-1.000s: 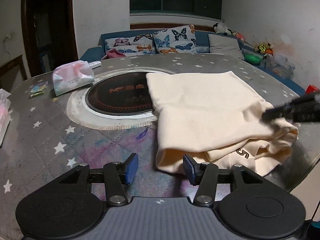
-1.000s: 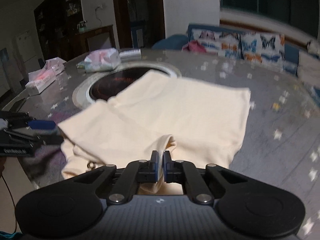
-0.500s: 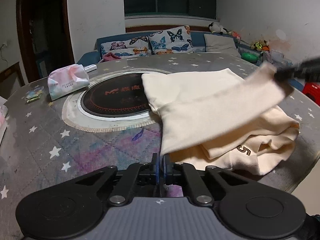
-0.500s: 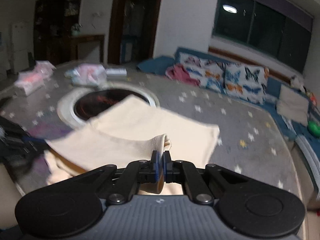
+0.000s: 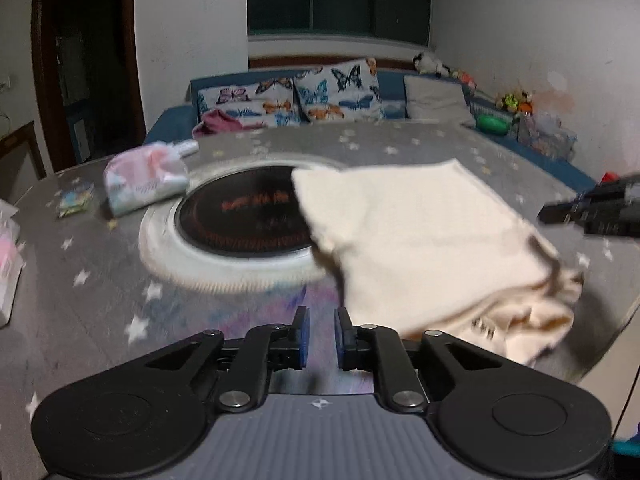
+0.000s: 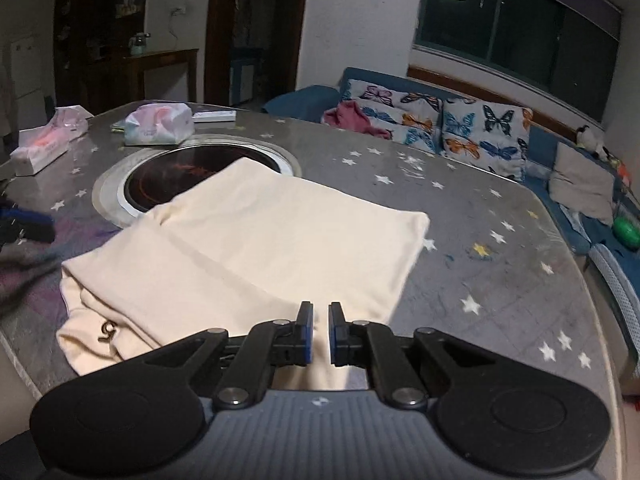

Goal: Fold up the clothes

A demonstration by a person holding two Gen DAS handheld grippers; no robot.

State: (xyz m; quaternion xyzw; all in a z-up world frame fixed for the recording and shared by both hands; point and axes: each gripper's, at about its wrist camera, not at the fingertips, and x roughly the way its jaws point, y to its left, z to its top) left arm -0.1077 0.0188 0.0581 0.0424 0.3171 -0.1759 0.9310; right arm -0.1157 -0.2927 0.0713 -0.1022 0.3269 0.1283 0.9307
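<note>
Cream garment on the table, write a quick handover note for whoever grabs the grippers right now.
Left gripper: open, empty, over bare table just left of the garment.
Right gripper: open a little, empty, over the garment's near edge.
Garment: lies folded over on itself on the table, far corner overlapping the round cooktop. Top layer flat; lower layers bunched and sticking out at the table-edge end, where a printed mark shows.
Done: one fold laid down, both grips let go.
Left: tidy the bunched end, probably fold once more.
</note>
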